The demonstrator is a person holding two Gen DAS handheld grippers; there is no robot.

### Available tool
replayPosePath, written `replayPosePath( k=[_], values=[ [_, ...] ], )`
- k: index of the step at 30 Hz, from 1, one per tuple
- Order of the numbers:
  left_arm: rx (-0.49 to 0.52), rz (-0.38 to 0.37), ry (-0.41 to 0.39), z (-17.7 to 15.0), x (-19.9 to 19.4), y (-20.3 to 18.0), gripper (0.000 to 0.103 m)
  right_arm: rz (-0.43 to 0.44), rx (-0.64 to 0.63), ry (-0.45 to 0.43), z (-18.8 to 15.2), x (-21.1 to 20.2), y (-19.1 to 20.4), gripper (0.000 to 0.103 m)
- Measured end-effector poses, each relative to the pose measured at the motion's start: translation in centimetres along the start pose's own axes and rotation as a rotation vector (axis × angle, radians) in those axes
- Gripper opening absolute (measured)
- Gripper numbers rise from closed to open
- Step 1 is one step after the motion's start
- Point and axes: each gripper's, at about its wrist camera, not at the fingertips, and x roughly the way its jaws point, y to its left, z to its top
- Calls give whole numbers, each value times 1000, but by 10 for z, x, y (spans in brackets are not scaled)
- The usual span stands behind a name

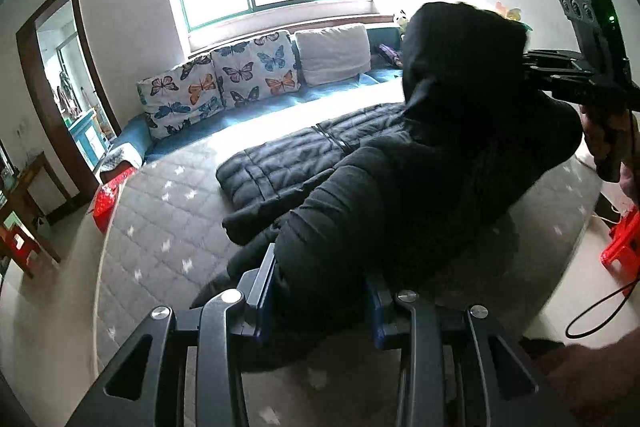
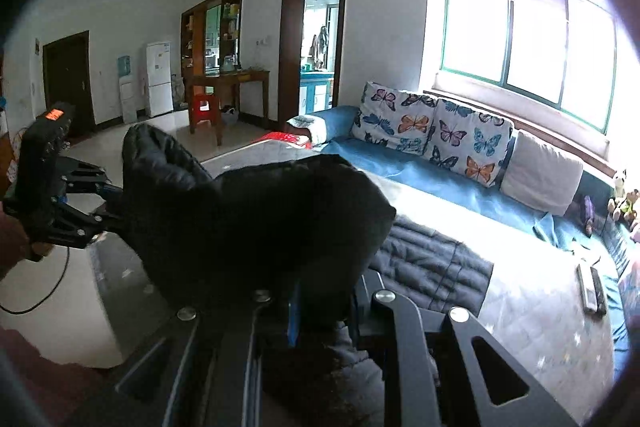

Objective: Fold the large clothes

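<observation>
**Coat lifted by one edge, rest lying far across the mattress**

Both grippers hold the black quilted coat (image 1: pixel 400 195) by its near side. The left gripper (image 1: pixel 320 291) has its fingers (image 1: pixel 260 279) clamped on a thick fold of padding; in its own view the cloth fills the gap between them. The right gripper (image 2: pixel 324 307) is likewise closed on a bunched part of the coat, which mounds up dark in front of its camera. In the left view the right gripper (image 1: pixel 532 63) is raised high at the right, with the cloth pulled up to a peak; the left sits lower and nearer.

The held edge runs left to right between the two grippers. The rest of the coat stretches away from the fingers toward the far side, flat on the grey quilted mattress (image 1: pixel 160 227), its zipper line showing and its hem pointing toward the blue sofa (image 1: pixel 224 131). So the fold will likely go forward, carrying the raised edge over the flat part.

The coat is puffy, stitched in bands and slightly shiny; it will probably spring back and slide on itself.
</observation>
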Motion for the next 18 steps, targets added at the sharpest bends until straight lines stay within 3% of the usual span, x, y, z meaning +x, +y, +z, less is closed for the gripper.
replayPosePath(
  k=[8,18],
  values=[
    [-3,12,35,78,67,38,39,-52,-41,41,22,57,-34,20],
    [-86,10,157,159,203,96,39,-81,0,151,30,151,-85,20]
  ],
)
